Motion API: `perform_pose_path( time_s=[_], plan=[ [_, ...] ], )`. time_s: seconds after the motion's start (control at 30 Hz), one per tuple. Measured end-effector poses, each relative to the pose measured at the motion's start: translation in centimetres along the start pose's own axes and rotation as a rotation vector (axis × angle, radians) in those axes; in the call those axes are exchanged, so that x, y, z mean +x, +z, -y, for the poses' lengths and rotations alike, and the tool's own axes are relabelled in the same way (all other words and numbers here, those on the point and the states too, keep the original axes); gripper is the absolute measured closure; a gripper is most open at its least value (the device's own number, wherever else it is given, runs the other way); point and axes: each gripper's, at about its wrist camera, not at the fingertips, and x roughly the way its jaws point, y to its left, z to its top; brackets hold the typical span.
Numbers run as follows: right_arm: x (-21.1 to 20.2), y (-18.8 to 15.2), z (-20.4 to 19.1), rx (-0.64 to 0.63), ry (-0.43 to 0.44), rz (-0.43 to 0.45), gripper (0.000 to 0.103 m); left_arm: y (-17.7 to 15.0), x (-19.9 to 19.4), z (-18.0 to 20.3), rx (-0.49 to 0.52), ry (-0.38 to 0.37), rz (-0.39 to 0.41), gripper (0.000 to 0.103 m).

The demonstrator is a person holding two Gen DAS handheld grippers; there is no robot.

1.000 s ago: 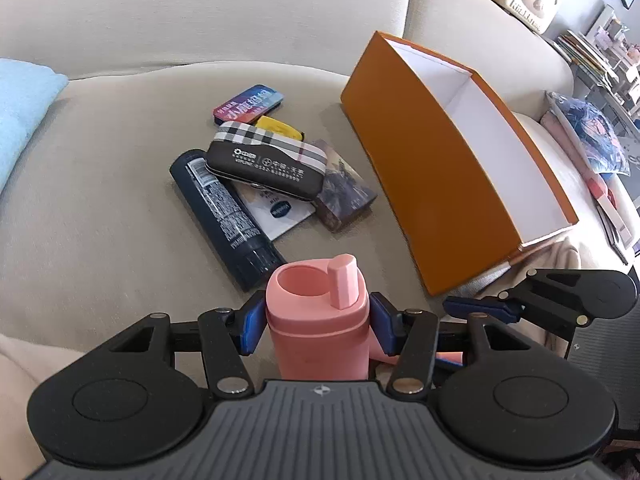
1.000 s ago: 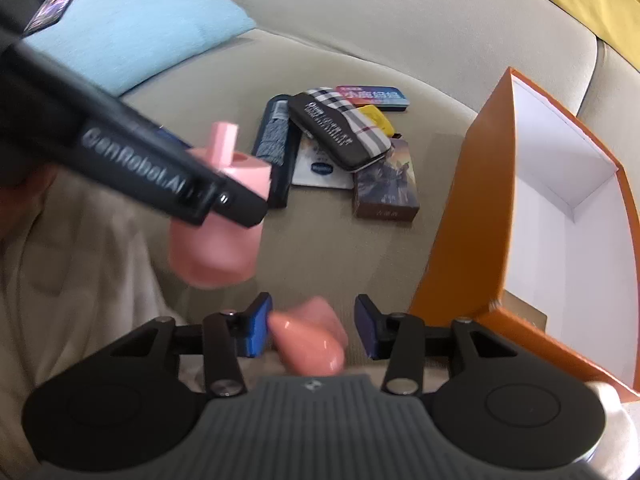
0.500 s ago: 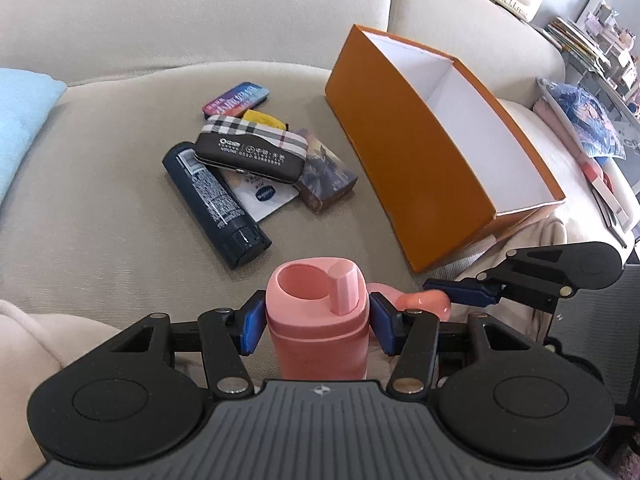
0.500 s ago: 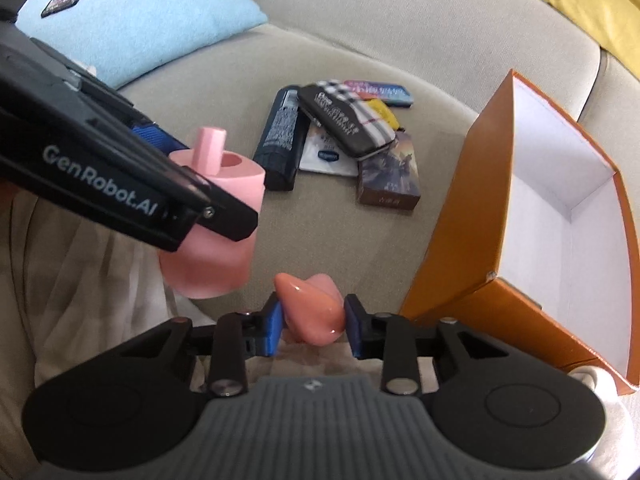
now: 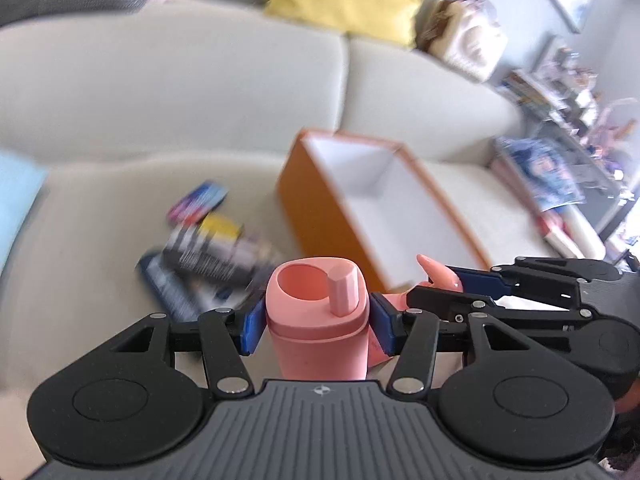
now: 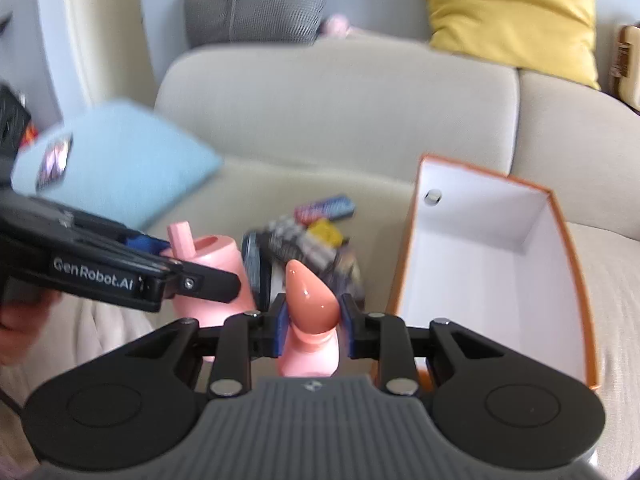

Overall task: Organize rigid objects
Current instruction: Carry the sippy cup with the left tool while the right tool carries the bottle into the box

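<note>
On the far left of the sofa seat (image 6: 280,184) a light blue cushion (image 6: 120,160) is seen, with no part in the step. Next comes the left gripper (image 5: 316,322), whose blue pads are pressed against both sides of a pink cup (image 5: 318,312) with an upright spout; the cup is held upright and lifted clear of the seat. Behind it a blurred pile of small items (image 5: 208,256) is left lying on the cushion: a dark can, a plaid case, some flat tins. Just to the right, the right gripper (image 6: 314,322) is clamped on a glossy pink pointed piece (image 6: 310,292), tip forward, which appears to be attached to the cup. Furthest right, the open orange box (image 6: 560,216) is seen, white inside and nearly bare.

The step in hand is judged to be the carrying of the cup to the box. For the next move, both grippers would need to be brought over the box opening together, lowered, and released only once the cup is resting inside.
</note>
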Motion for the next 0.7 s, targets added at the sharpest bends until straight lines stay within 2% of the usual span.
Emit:
perform_pose_path(
  time_s=[0.13, 0.3, 0.43, 0.57, 0.7],
  plan=[
    [-2.7, 2.1, 3.2, 0.085, -0.039, 0.061, 0.076, 3.3, 0.7, 2.6, 0.096, -0.080, 0.046, 0.041],
    [-4.6, 3.2, 8.4, 0.190, -0.121, 0.088, 0.076, 6.1, 4.7, 6.2, 0.193, -0.159, 0.055, 0.041],
    [-4.0, 2.3, 12.2, 0.227, -0.206, 0.064, 0.076, 6.8, 9.4, 8.2, 0.198, -0.239, 0.014, 0.041],
    [-3.0, 0.2, 15.9, 0.318, -0.236, 0.003, 0.076, 6.3, 14.2, 9.8, 0.214, -0.287, -0.052, 0.041],
    [-1.5, -1.2, 17.9, 0.337, -0.266, -0.058, 0.076, 5.5, 17.7, 10.5, 0.235, -0.317, -0.114, 0.041]
  ],
)
